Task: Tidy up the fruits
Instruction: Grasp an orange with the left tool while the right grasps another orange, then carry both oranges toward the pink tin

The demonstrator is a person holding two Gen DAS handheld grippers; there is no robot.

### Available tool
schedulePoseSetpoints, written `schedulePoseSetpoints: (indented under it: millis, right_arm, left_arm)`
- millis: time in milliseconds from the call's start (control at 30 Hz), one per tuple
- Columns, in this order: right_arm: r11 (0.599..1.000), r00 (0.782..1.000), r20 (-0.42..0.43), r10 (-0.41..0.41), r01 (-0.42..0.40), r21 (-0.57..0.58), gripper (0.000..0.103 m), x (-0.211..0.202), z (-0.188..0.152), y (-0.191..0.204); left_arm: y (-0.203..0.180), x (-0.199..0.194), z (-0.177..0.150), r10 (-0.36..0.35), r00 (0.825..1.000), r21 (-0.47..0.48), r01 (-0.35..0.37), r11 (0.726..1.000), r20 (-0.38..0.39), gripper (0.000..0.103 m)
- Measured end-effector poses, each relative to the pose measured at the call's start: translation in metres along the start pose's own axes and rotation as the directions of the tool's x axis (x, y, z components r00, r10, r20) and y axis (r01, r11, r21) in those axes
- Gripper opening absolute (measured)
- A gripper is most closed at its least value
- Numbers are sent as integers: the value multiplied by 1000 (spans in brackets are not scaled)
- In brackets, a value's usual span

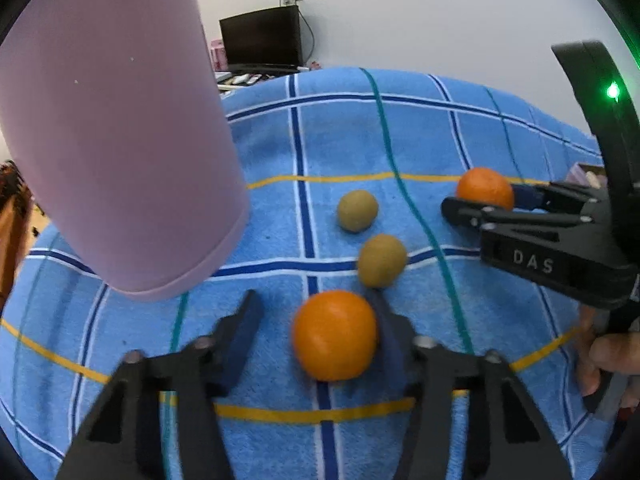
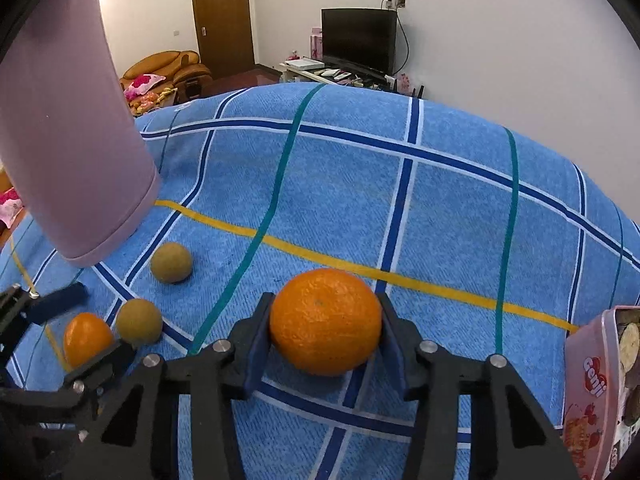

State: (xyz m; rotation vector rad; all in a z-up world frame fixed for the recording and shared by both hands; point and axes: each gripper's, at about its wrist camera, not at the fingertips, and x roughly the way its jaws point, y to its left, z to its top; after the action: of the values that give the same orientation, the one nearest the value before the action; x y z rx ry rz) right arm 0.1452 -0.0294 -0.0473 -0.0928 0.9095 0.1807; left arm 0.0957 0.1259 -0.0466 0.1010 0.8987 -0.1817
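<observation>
We are working over a desk draped in a blue checked towel, its terry weave rough enough to stop round fruit rolling far. Our right gripper is clamping a big orange across its widest part, both fingers pressed to the pebbled peel; it is sitting low on the cloth. Our left gripper is standing open around a second orange, one finger seemingly touching it and the other well apart, though blur is making contact hard to judge. Two dull green-brown fruits are lying just beyond, matte and smaller. A smooth pink cylinder, probably a bin, is rising at the left. We are judging the oranges firm, fairly heavy and a little slippery, so gripping at the equator with moderate squeeze is suiting them best.
</observation>
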Motion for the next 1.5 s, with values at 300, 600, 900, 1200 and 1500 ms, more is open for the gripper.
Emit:
schedulePoseSetpoints:
  millis: [300, 600, 900, 1200, 1500]
  right_arm:
    - [997, 995, 91, 48, -53, 50, 50, -27, -15, -13]
    - [998, 961, 274, -38, 22, 63, 50, -71, -30, -12]
    - [998, 957, 291, -8, -8, 55, 50, -84, -45, -9]
    - [996, 963, 269, 28, -50, 76, 50, -89, -60, -15]
    - [996, 964, 264, 31, -51, 71, 50, -101, -77, -26]
  left_arm:
    - [12, -23, -2, 34, 992, -88, -23, 996, 121, 37]
    - [20, -56, -3, 110, 938, -206, -43, 978, 328, 37]
    - [5, -64, -7, 143, 926, -177, -85, 981, 350, 37]
    - [1, -70, -14, 147, 922, -210, -74, 975, 359, 37]
    - [-21, -75, -20, 138, 926, -204, -68, 977, 351, 37]
